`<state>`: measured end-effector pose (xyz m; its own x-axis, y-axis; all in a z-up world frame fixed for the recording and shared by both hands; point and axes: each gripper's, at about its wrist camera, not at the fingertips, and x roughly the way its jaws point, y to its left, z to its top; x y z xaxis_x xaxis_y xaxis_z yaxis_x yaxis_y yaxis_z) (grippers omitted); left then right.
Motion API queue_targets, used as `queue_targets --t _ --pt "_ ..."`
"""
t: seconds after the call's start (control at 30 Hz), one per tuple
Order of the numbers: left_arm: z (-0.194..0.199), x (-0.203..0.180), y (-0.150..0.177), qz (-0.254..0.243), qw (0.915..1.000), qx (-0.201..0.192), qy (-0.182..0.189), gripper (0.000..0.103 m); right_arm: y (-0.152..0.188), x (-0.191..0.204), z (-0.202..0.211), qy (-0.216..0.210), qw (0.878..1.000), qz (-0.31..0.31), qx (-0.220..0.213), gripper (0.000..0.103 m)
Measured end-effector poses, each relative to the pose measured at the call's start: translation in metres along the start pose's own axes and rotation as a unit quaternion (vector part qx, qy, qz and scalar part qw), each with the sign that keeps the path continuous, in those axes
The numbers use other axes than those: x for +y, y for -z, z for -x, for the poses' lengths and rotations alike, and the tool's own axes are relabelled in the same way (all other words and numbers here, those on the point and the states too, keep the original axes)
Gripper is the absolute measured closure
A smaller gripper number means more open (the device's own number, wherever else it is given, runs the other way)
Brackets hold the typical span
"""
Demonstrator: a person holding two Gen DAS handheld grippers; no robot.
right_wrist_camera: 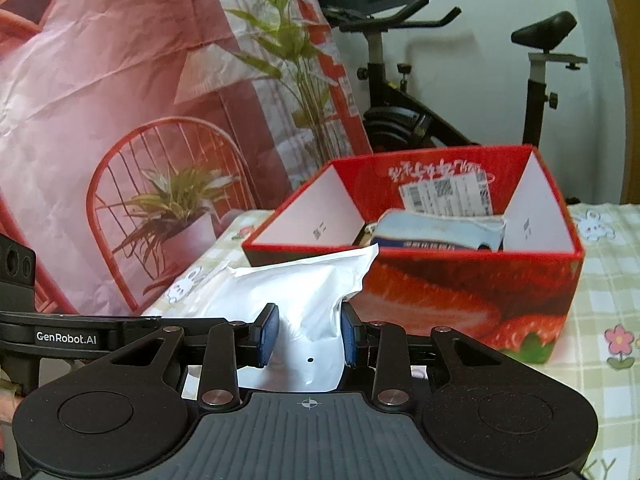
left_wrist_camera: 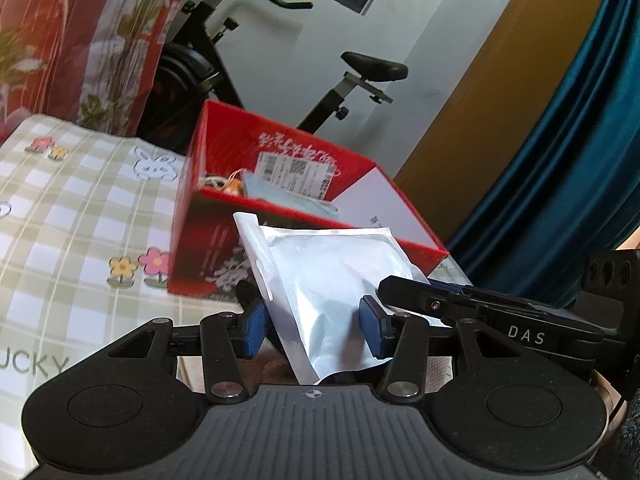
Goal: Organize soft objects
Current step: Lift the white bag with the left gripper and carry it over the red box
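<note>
A soft white pouch (left_wrist_camera: 328,276) hangs in the air in front of a red strawberry-print box (left_wrist_camera: 200,248). My left gripper (left_wrist_camera: 312,328) is shut on the pouch's lower part, its blue pads pressing both sides. My right gripper (right_wrist_camera: 308,334) is shut on the same pouch (right_wrist_camera: 304,284) from the other end. Each gripper's body shows at the edge of the other view: the right gripper (left_wrist_camera: 480,308) and the left gripper (right_wrist_camera: 68,332). The open box (right_wrist_camera: 440,300) stands on the bed and holds light blue packets (right_wrist_camera: 436,228) and a labelled item.
A green checked sheet (left_wrist_camera: 80,208) with flowers and bunnies covers the bed. A large red printed bag (right_wrist_camera: 120,100) leans behind on the left. An exercise bike (right_wrist_camera: 400,92) stands behind the box. A teal curtain (left_wrist_camera: 560,160) and a yellow door (left_wrist_camera: 500,80) are on the right.
</note>
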<state>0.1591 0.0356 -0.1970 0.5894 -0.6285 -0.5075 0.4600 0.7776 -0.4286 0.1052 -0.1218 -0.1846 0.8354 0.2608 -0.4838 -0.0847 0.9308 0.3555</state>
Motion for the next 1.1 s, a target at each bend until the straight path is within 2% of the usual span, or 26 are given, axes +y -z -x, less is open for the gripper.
queue_targets --t 0.7,1.1 --pt "-0.002 -0.012 -0.019 -0.029 0.9995 -0.008 0.006 0.054 -0.018 -0.008 0.007 0.004 1.0 0.001 -0.021 0.072" --pt "-0.02 -0.016 -0.059 -0.056 0.9981 -0.026 0.002 0.054 -0.061 -0.014 -0.003 0.004 0.999 0.024 -0.03 0.072"
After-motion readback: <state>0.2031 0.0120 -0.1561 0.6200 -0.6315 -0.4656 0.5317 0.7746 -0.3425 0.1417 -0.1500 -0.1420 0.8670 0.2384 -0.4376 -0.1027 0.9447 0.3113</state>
